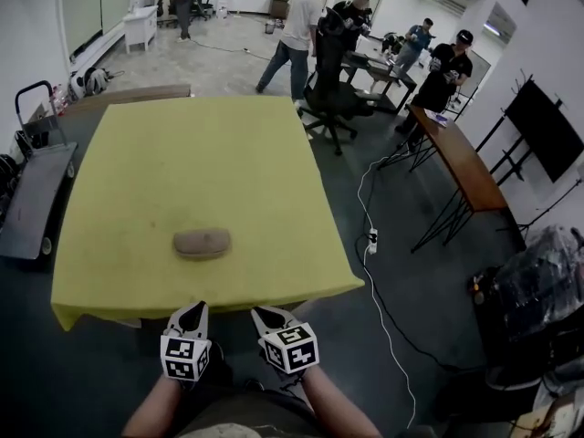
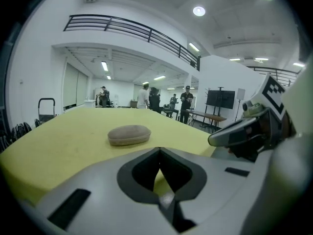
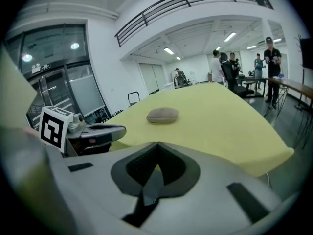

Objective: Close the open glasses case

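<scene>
Lying on the yellow table (image 1: 201,135), the case (image 1: 202,243) sits toward the near edge and a little left of centre, long side across the head view. It is a grey-brown oval, and in the left gripper view the case (image 2: 129,134) shows a seam round its middle with the lid down on the base, so it looks shut. Only yellow cloth shows between it and the table's near edge.

Just off that edge, the left gripper (image 1: 192,313) and the right gripper (image 1: 269,316) are held side by side, well apart from the case and touching nothing. Each one's own view shows its jaws brought together at the tips with nothing between them: left gripper (image 2: 159,153), right gripper (image 3: 157,148).

Left of the table stands a flat cart (image 1: 36,181). Beyond the far right corner is a black office chair (image 1: 333,99), and further right a long wooden desk (image 1: 461,162) on thin legs. A cable with a power strip (image 1: 371,241) lies on the floor by the table's right side. Several people (image 1: 297,35) stand at the far end of the room.
</scene>
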Available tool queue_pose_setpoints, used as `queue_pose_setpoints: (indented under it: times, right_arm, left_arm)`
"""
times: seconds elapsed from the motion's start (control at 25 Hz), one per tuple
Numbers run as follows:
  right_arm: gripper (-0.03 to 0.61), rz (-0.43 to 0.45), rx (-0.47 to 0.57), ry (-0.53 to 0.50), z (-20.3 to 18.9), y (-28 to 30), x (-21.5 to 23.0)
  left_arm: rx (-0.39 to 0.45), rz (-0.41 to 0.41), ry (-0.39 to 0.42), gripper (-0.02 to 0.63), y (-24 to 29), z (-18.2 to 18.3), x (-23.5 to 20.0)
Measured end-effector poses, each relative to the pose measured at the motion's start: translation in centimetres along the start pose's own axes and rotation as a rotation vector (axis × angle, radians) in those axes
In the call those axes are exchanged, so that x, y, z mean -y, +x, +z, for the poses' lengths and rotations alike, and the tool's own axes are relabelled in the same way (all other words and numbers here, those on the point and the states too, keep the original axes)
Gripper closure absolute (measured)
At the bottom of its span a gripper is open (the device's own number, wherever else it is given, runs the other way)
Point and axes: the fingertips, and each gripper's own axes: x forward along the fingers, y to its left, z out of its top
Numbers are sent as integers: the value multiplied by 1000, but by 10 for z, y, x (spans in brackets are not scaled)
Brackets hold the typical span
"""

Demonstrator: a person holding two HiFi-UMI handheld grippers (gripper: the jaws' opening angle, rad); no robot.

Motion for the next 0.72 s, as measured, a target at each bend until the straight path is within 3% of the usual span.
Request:
queue_pose_setpoints:
  times: [0.32, 0.48, 0.72]
  right_arm:
    - [589, 25, 32, -28, -25, -49, -12]
    - [589, 32, 39, -43, -39, -61, -22]
    - [589, 71, 247, 41, -26, -88, -33]
  left_arm:
    - [35, 33, -95, 606, -44, -19, 37]
    - [114, 39, -160, 606, -73, -12, 50]
    - [169, 38, -177, 606, -92, -6, 68]
